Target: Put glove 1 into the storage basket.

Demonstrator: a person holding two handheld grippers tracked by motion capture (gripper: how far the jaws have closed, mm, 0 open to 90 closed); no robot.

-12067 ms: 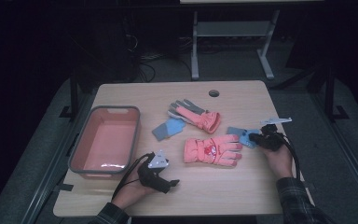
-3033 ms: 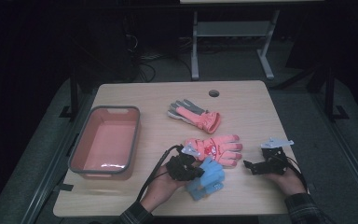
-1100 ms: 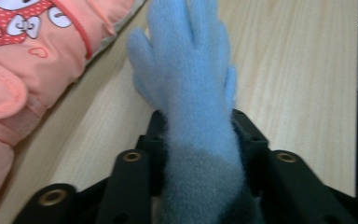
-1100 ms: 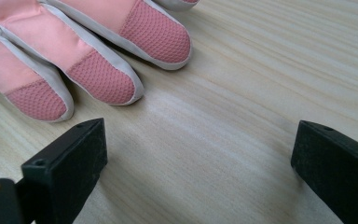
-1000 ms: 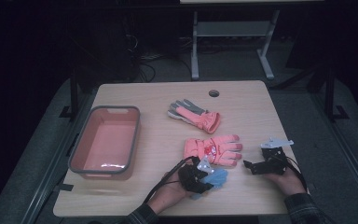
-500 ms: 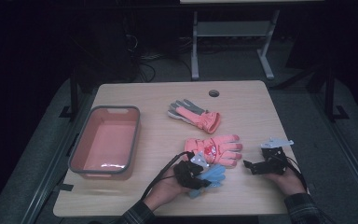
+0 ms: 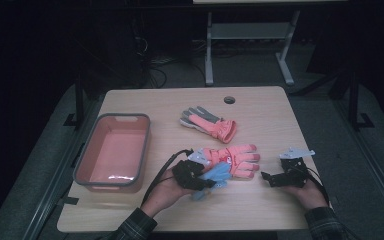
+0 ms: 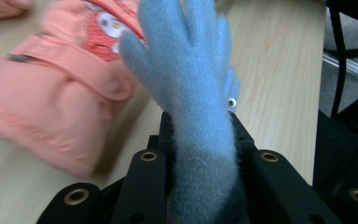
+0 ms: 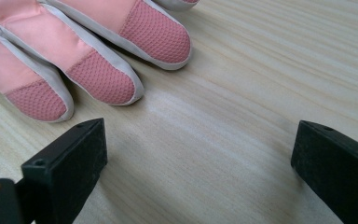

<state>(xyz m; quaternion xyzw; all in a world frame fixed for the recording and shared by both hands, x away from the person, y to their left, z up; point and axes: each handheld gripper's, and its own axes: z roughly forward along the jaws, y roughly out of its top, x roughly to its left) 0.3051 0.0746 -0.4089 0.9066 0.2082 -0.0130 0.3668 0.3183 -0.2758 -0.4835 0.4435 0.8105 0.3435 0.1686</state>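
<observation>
In the high view, the left gripper [image 7: 207, 182] is gripping a blue glove [image 7: 215, 175] near the front of the table [image 7: 260, 107]. The blue glove is lying partly over the cuff end of a pink glove [image 7: 235, 157]. The right gripper [image 7: 266, 176] is resting on the table, just beside the fingertips of that pink glove, with its jaws apart. A second pink glove [image 7: 210, 122] is lying farther back, well apart from both hands. A pink tray [image 7: 82, 160] is standing at the left side.

In the left gripper view, the two black jaws are clenching the wrist part of the blue glove [image 8: 191, 88], and its fingers are pointing away, over the pink glove [image 8: 51, 93].

In the right gripper view, the jaws are standing wide and released, with bare wood between them; the pink glove [image 9: 98, 51] fingertips are lying just ahead.
</observation>
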